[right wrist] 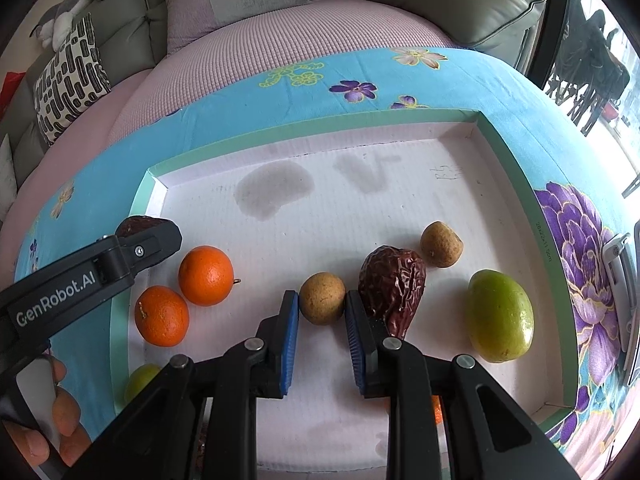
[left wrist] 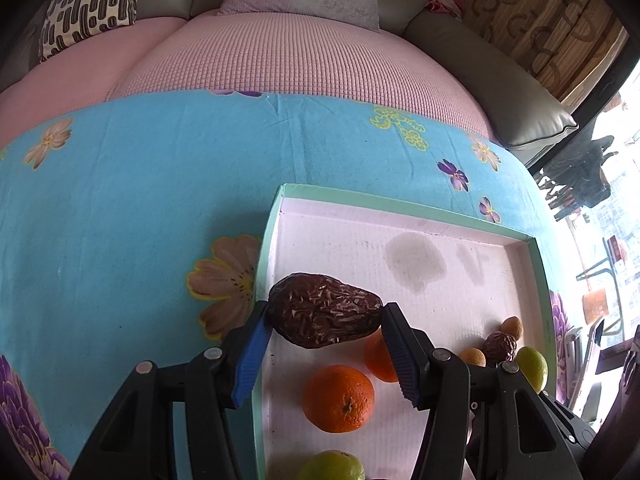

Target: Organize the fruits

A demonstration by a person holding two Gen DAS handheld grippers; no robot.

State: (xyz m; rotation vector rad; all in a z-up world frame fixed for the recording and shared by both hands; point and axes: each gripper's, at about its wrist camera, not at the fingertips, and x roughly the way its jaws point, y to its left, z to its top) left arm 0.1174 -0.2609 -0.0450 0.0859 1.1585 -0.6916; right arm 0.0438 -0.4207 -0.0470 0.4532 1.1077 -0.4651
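Tray (right wrist: 516, 184): two oranges (right wrist: 205, 275), two dates; left hand-held gripper (left wrist: 324, 318) grasps one, right (right wrist: 322, 308) a longan.

White lettering reading "GenRobot.AI" runs along the black arm of the left gripper (right wrist: 150, 236), seen in the right wrist view. On the green outer wall of the tray (right wrist: 549, 248), along its right side, stands a small dark printed line of figures that looks like a size marking; it is too small to read with certainty. On the tray floor near the far right corner is a faint pencilled scribble, not legible. Nothing else bears readable text.
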